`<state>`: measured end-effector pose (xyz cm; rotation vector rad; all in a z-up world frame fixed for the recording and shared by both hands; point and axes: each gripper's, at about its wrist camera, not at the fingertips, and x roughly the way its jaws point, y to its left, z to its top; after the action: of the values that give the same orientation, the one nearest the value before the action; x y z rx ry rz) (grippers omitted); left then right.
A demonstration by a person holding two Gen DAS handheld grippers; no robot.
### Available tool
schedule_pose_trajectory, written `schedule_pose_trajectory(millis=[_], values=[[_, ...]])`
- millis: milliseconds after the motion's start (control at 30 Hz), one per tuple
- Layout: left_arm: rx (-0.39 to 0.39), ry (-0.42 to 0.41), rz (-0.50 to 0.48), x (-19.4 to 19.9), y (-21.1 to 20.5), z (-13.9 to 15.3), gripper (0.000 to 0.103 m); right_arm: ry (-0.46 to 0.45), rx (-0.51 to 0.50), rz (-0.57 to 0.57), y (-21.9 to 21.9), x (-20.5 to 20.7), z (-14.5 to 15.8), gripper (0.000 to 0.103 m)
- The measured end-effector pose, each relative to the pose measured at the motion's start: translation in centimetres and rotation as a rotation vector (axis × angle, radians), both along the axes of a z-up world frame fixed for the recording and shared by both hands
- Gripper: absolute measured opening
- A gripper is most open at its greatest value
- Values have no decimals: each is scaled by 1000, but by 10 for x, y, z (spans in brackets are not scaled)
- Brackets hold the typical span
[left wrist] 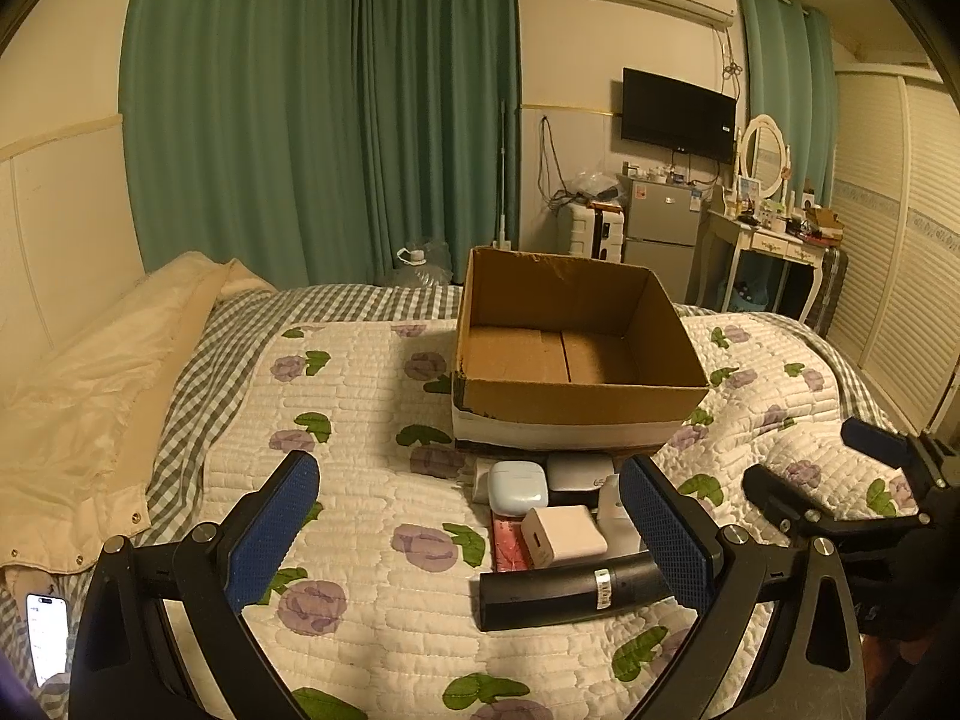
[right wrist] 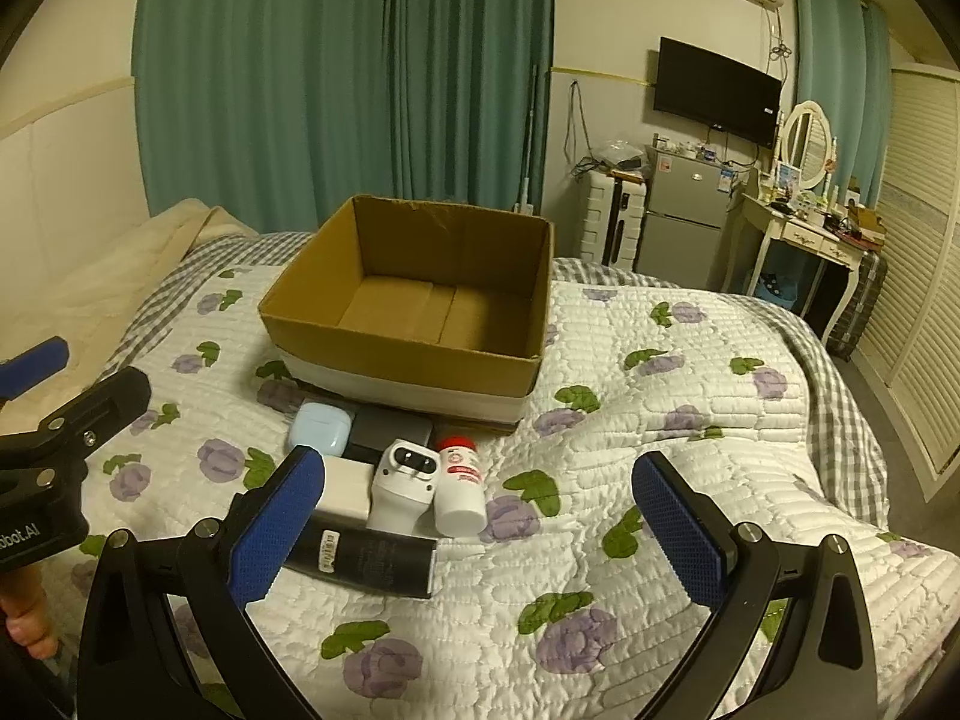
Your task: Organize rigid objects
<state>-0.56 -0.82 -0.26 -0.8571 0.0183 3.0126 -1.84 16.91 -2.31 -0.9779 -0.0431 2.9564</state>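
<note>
An empty cardboard box (left wrist: 576,402) (right wrist: 390,354) stands on the quilted bed. In front of it lies a cluster of small items: a black cylinder (left wrist: 564,594) (right wrist: 366,558), a white charger cube (left wrist: 561,537) (right wrist: 345,489), a pale earbud case (left wrist: 517,485) (right wrist: 318,423), a white device (right wrist: 405,483), a white bottle with a red cap (right wrist: 459,486) and a grey case (right wrist: 384,432). My left gripper (left wrist: 474,528) is open and empty, just above the cluster. My right gripper (right wrist: 480,519) is open and empty, over the cluster's right side.
A cream duvet (left wrist: 90,384) lies on the bed's left side. A lit phone (left wrist: 48,636) lies at the near left. Green curtains (left wrist: 312,120), a small fridge (right wrist: 681,222) and a dressing table (right wrist: 804,228) stand beyond the bed.
</note>
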Motion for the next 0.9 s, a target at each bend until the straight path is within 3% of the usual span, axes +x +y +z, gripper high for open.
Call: schedule_pose_trajectory(millis=[233, 367, 567, 633, 867, 900], values=[[-29, -40, 29, -15, 1, -23, 102, -45, 13, 5, 1, -15, -18, 103], [-37, -86, 41, -26, -2, -43, 102, -135, 12, 19, 2, -35, -44, 98], [-37, -133, 53, -37, -4, -61, 101, -240, 49, 31, 1, -64, -77, 84], [-37, -144, 52, -38, -4, -64, 101, -283, 68, 30, 2, -71, -88, 68], [-58, -160, 39, -40, 1, -69, 101, -362, 57, 29, 5, -99, -118, 58], [-60, -160, 37, -42, 1, -69, 101, -369, 52, 33, 5, -105, -123, 52]])
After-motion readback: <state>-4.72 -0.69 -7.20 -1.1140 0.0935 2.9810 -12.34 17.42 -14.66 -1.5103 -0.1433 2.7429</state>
